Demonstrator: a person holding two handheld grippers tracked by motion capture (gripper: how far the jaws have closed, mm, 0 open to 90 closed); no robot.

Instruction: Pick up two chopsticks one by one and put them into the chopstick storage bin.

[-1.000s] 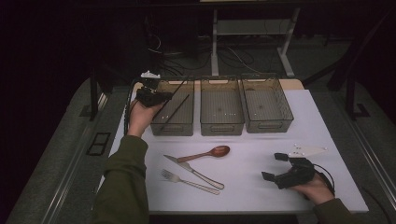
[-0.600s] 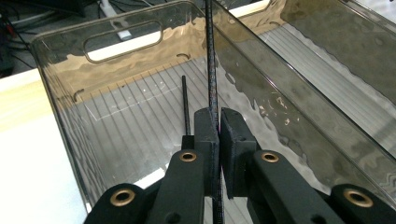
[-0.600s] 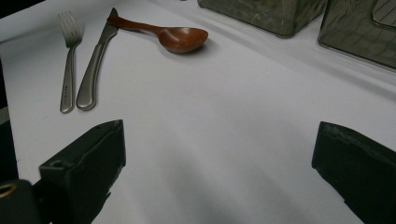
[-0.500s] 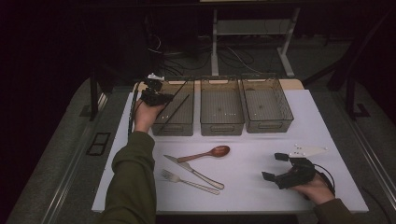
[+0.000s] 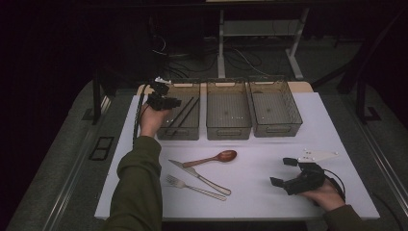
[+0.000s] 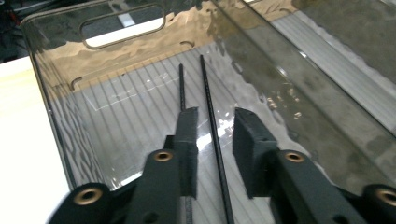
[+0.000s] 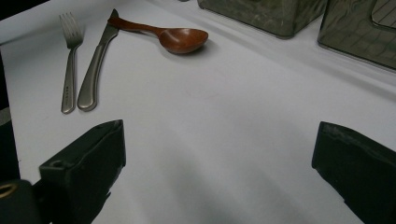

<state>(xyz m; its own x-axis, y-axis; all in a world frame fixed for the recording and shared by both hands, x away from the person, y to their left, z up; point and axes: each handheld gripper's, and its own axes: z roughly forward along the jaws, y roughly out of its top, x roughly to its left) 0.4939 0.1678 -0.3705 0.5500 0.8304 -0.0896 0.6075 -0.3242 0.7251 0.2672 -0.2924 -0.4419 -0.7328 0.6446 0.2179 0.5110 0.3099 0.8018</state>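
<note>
L gripper (image 6: 212, 140) jaws just opened partway over the left bin (image 5: 188, 129); chopsticks (image 6: 208, 98) now loose on bin floor, one between its pads, untouched. Drop looks done. R gripper (image 5: 287, 171) wide, idle.

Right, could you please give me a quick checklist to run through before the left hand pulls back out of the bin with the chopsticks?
1. Both chopsticks lie in the left bin: ok.
2. Left gripper has let go; its jaws have just been opening, one chopstick between the fingers with a gap: ok.
3. Second chopstick clear of the left finger: cannot tell.
4. Right gripper open over bare table: ok.
5. Wooden spoon, knife and fork lie ready: ok.
</note>
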